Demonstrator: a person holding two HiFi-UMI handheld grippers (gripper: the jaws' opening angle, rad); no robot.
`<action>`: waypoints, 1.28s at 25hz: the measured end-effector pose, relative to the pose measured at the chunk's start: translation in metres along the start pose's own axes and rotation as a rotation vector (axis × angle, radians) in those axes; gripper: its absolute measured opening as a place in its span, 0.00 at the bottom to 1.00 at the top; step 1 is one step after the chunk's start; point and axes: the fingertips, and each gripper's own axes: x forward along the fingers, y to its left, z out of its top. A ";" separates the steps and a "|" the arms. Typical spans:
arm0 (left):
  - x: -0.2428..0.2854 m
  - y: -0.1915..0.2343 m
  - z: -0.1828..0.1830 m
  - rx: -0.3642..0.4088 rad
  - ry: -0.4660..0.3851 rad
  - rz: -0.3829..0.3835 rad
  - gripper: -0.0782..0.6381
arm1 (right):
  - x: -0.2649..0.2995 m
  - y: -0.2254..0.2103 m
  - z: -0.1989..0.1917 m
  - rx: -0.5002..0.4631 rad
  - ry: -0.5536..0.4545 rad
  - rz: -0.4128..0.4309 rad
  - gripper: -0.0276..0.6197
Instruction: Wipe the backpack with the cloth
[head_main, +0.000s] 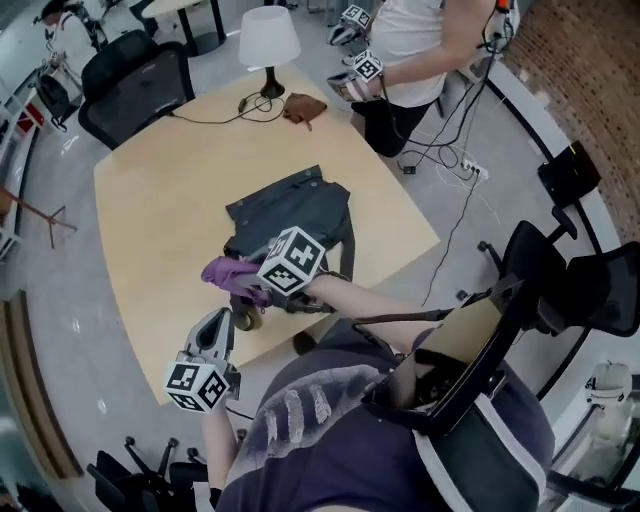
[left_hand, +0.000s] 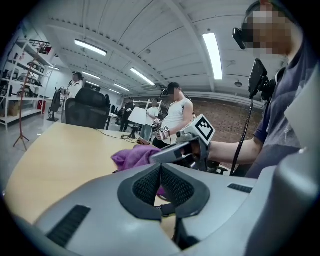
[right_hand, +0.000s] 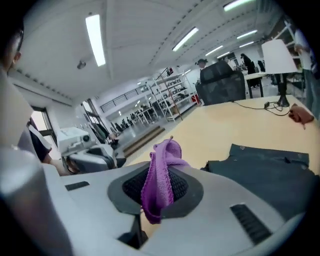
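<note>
While it lies flat on the smooth wooden table (head_main: 150, 200), the dark fabric backpack (head_main: 295, 215) has its near edge hidden behind the right gripper (right_hand: 157, 187), which is clamped on a bunched purple knit cloth (right_hand: 161, 162). Left gripper (left_hand: 161, 176): ribbed pads together, empty.

A large open lab or workshop hall: strip lights (right_hand: 95, 37) on the ceiling, metal storage racks (right_hand: 172, 92) far beyond the right claw (right_hand: 160, 184), black swivel chairs (head_main: 135, 75) around the wooden desk (head_main: 150, 200), a bare brick wall (head_main: 585, 60).
</note>
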 end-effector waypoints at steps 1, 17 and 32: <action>-0.001 -0.006 0.001 0.004 -0.003 0.003 0.12 | -0.011 0.007 0.008 0.007 -0.039 0.015 0.09; 0.033 -0.168 0.006 0.042 -0.079 0.025 0.12 | -0.241 0.114 -0.013 0.049 -0.447 0.229 0.09; -0.001 -0.315 -0.019 0.109 -0.069 0.094 0.12 | -0.342 0.164 -0.108 0.113 -0.502 0.268 0.09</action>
